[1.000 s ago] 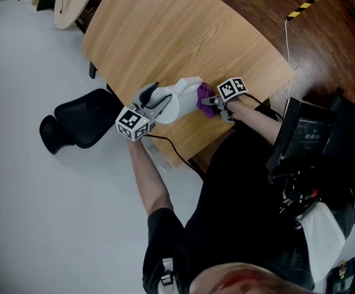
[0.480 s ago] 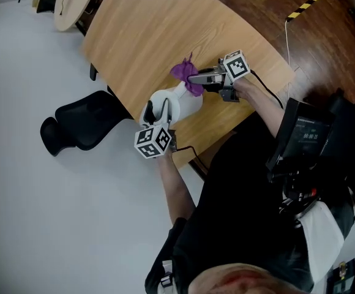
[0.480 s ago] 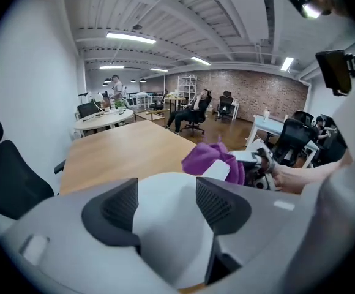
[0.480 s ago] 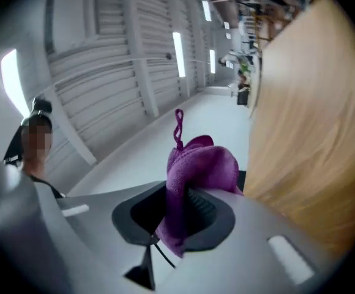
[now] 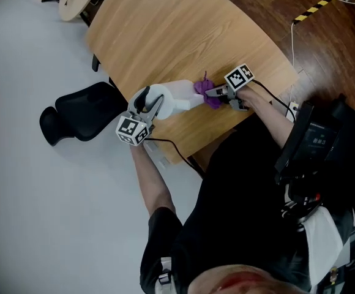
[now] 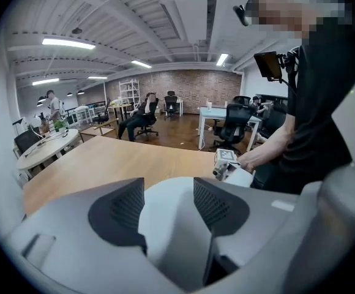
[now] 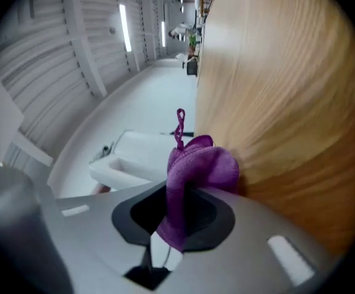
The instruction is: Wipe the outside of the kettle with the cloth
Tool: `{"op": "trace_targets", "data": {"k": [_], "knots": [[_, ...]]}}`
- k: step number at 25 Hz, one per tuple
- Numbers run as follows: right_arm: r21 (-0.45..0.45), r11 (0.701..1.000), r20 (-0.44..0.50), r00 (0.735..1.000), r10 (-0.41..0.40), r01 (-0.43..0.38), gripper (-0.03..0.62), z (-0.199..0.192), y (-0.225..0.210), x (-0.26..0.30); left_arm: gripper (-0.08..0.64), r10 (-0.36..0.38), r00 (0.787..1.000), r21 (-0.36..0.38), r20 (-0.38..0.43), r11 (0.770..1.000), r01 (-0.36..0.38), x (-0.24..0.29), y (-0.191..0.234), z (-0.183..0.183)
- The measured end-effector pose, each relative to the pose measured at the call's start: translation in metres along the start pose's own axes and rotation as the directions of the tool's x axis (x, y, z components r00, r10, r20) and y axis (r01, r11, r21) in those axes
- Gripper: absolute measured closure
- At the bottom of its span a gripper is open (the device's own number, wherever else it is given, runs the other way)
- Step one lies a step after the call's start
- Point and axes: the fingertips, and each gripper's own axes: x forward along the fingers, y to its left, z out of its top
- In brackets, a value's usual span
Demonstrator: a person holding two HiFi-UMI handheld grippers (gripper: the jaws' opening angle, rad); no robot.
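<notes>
The white plastic kettle (image 5: 176,97) lay near the wooden table's (image 5: 165,29) front edge, its handle end held in the left gripper's (image 5: 153,106) just-tightened jaws, with the right gripper (image 5: 212,92) clamping the purple cloth (image 5: 203,89) at its opposite end.

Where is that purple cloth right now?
In the head view, the purple cloth is pinched in the right gripper, beside the white kettle, near the person's edge of the wooden table.

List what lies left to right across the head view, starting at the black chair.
Black chair → left gripper, its jaws just closed further on the kettle, which comes next → purple cloth → right gripper.
</notes>
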Motion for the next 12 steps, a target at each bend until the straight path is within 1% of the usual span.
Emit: {"op": "trace_targets", "data": {"k": [1,2,3,4,5,6,7,8,9,10,11,12], "knots": [[-0.028,0.998,-0.054,0.997,-0.052,0.051,0.534,-0.012,-0.007,0.002,0.416,0.026,1.0,-0.032,-0.007,0.999,-0.027,0.001,0.007,0.003],[-0.063,0.994,-0.081,0.992,-0.096,0.091,0.534,-0.02,-0.009,0.0,0.417,0.077,0.997,-0.074,-0.017,0.994,-0.078,0.001,0.013,0.007],[-0.101,0.99,-0.073,0.991,-0.111,0.104,0.534,-0.02,-0.002,-0.005,0.417,0.14,0.99,-0.115,-0.033,0.983,-0.143,0.0,0.015,0.01],[-0.143,0.987,-0.039,0.996,-0.08,0.074,0.534,-0.014,0.018,-0.012,0.416,0.205,0.977,-0.147,-0.057,0.966,-0.211,-0.002,0.016,0.012],[-0.187,0.982,0.003,1.0,0.005,-0.004,0.534,-0.003,0.052,-0.017,0.413,0.263,0.961,-0.171,-0.086,0.946,-0.274,-0.004,0.015,0.012],[-0.225,0.967,0.032,0.991,0.132,-0.122,0.534,0.01,0.095,-0.02,0.413,0.31,0.944,-0.19,-0.115,0.926,-0.327,-0.006,0.013,0.011],[-0.251,0.935,0.038,0.963,0.268,-0.25,0.534,0.019,0.14,-0.018,0.403,0.343,0.929,-0.209,-0.139,0.907,-0.366,-0.007,0.01,0.007],[-0.262,0.897,0.022,0.927,0.374,-0.356,0.534,0.026,0.178,-0.013,0.387,0.361,0.92,-0.231,-0.153,0.892,-0.388,-0.007,0.008,0.002],[-0.263,0.869,-0.014,0.902,0.431,-0.419,0.534,0.027,0.203,-0.005,0.39,0.367,0.918,-0.257,-0.151,0.882,-0.395,-0.006,0.007,-0.002],[-0.256,0.86,-0.058,0.895,0.443,-0.442,0.532,0.026,0.214,0.006,0.41,0.368,0.92,-0.278,-0.136,0.877,-0.392,-0.005,0.005,-0.004],[-0.24,0.864,-0.101,0.897,0.43,-0.442,0.532,0.022,0.214,0.016,0.41,0.364,0.924,-0.285,-0.121,0.878,-0.384,-0.005,0.002,-0.004],[-0.215,0.872,-0.131,0.898,0.42,-0.439,0.532,0.018,0.208,0.024,0.413,0.353,0.929,-0.275,-0.109,0.888,-0.369,-0.004,-0.001,-0.002]]}}
